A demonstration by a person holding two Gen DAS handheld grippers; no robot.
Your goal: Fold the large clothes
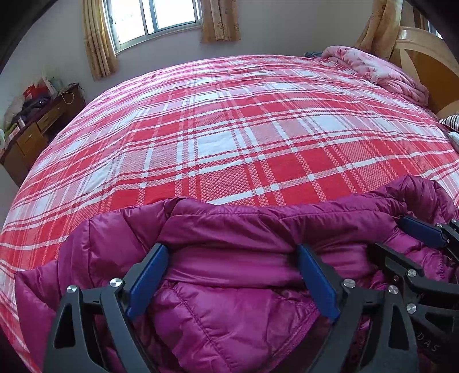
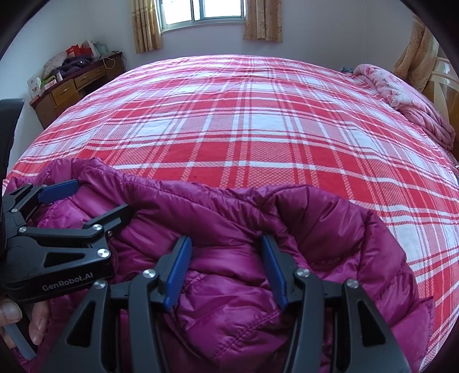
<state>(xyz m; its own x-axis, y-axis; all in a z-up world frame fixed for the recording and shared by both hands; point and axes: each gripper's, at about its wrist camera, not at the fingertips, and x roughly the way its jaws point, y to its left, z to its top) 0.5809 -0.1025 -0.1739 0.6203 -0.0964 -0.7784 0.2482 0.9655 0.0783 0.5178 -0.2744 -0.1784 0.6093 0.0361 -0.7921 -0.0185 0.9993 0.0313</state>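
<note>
At the near edge of the bed [image 1: 229,129], a magenta puffer jacket [image 1: 229,301] lies bunched on the red-and-white checked cover, its padded upper edge running crosswise, from one side of the person to the other. Both grippers are down over it, side by side and close together. The left gripper [image 1: 232,275] has its jaws spread wide, one blue pad on each side of a thick fold near the jacket's top edge, with fabric swelling up between them but not pinched. The right gripper [image 2: 226,269] is likewise open, its jaws straddling a puffy ridge of the same edge, a little further to the right. Neither one has a hold yet, as far as I can see.

What matters for the next move, I'd say, is that the jacket's long edge lies straight across both sets of jaws and just beneath them, so each only needs to close where it is. The bulk of the bed stretches away empty ahead, toward the window [image 2: 203,11], which looks like the room needed for spreading or folding. The slippery, springy padding may squirm out of a shallow bite. Far off at the head of the bed sits a rumpled pink quilt [image 2: 413,100], and a cluttered wooden dresser [image 2: 71,86] stands by the left wall.
</note>
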